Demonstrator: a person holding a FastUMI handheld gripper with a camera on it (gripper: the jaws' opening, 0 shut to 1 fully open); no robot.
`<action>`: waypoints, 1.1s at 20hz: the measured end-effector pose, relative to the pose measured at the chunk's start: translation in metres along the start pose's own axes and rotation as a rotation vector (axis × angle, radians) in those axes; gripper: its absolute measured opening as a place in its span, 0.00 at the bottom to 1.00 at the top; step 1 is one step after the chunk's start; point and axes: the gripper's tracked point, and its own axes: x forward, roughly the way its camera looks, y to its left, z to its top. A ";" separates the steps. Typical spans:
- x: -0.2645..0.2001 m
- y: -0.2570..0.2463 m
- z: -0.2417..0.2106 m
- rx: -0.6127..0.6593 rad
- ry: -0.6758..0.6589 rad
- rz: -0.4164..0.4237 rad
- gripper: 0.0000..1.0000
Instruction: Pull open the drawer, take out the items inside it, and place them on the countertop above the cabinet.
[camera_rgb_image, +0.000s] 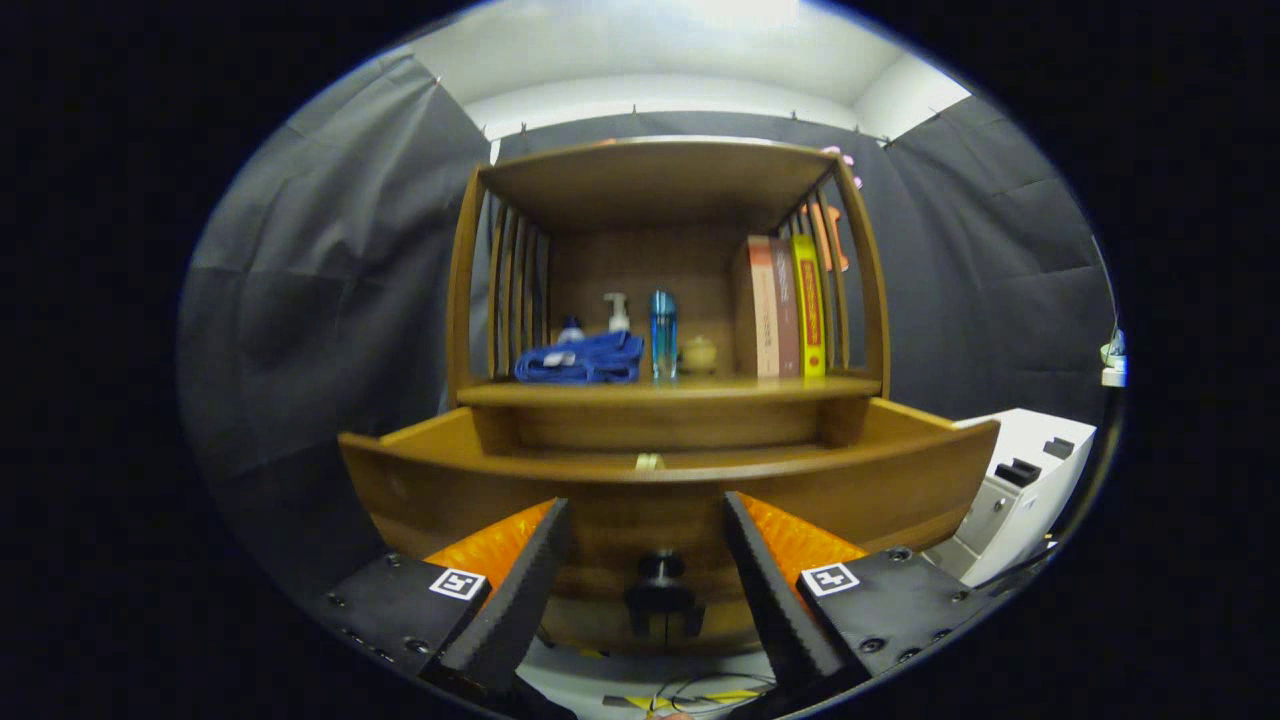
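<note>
Tongs (648, 600) spread wide, fingers apart and gripping nothing; the drawer knob (661, 568) sits in the gap between them, touched by neither finger.

Drawer (500, 490) of the wooden cabinet (660, 180) stands pulled out toward the tongs; its front panel lies just ahead of the fingertips; the interior is seen only at a shallow angle over the front edge; one small pale item (649, 461) shows just above that edge, near the middle; its nature cannot be determined; the remaining contents of the drawer cannot be judged from this angle.

Worktop (700, 391) above the drawer, beyond the fingers, carries: a blue bundle of cord or cloth (582, 360) at the left; a small blue-capped bottle (571, 329) behind it; a white pump bottle (617, 312) next to that; a tall blue bottle (663, 334) near the middle; a small rounded tan pot (699, 353) just beside it; upright books (785, 305) at the right, standing against the slatted side of the cabinet.

A white unit (1030, 480) stands to the right of the drawer, apart from it; dark cloth walls enclose the cabinet on both sides.
</note>
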 end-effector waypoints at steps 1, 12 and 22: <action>0.013 -0.006 0.016 -0.003 -0.015 -0.016 0.99; 0.159 0.014 0.040 -0.038 0.232 0.063 0.99; 0.172 0.018 -0.117 -0.124 0.729 0.040 0.93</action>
